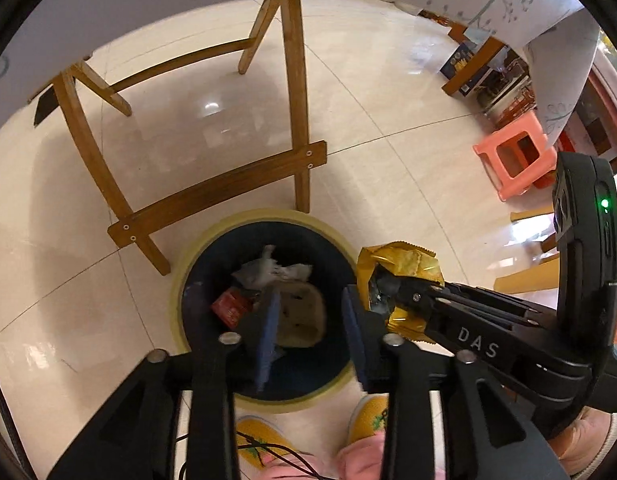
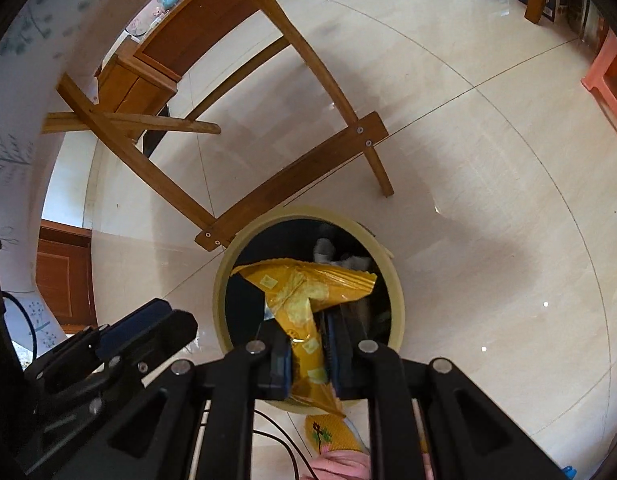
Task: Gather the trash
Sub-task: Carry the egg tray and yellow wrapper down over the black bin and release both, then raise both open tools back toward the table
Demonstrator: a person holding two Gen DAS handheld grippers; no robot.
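Table legs [image 2: 212,216] beside trash bin [image 2: 222,304]

Glossy cream tile floor [image 1: 388,92]; wooden table legs [image 1: 296,100]; pink stool [image 1: 512,160]

glossy tiled floor [image 1: 388,92] — trash bin [image 1: 196,268], pink stool [image 1: 508,160], wooden table legs [image 1: 296,100] on it

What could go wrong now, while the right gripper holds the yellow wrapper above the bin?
1. The right gripper holds the wrapper over the bin, but the wrapper's tail hangs past the near rim; on release it may catch there or fall on the floor.
2. The open left gripper hovers over the same bin opening, close to the right one; they might bump.
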